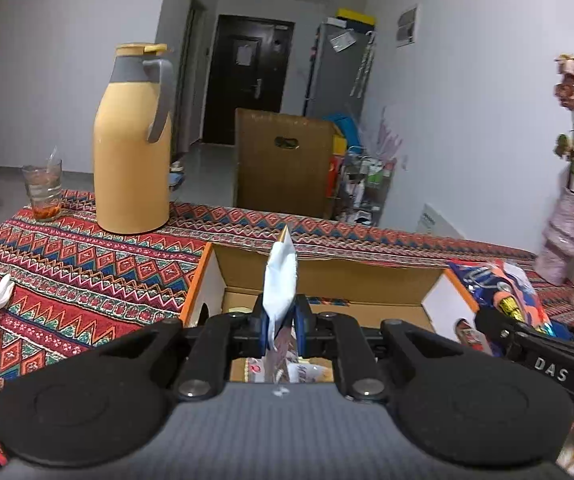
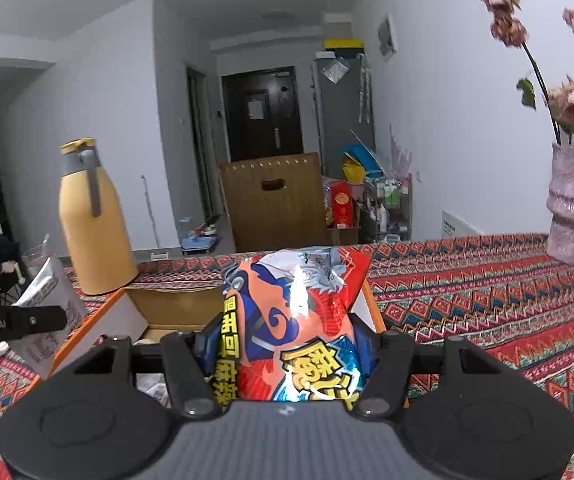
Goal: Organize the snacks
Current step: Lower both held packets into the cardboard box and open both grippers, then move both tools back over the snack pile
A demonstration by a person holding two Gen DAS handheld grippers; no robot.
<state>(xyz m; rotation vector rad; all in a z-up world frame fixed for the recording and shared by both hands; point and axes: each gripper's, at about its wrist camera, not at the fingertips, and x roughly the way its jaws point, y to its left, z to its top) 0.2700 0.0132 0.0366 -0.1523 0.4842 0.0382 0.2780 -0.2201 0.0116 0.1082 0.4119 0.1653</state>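
Left wrist only: tea glass.

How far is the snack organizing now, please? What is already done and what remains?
Done: some packets already lie inside the cardboard box. In hand: the left hand-held gripper pinches a thin pale blue packet, and the right hand-held gripper clamps a red and blue snack bag, both above the box. Left: releasing both into it.
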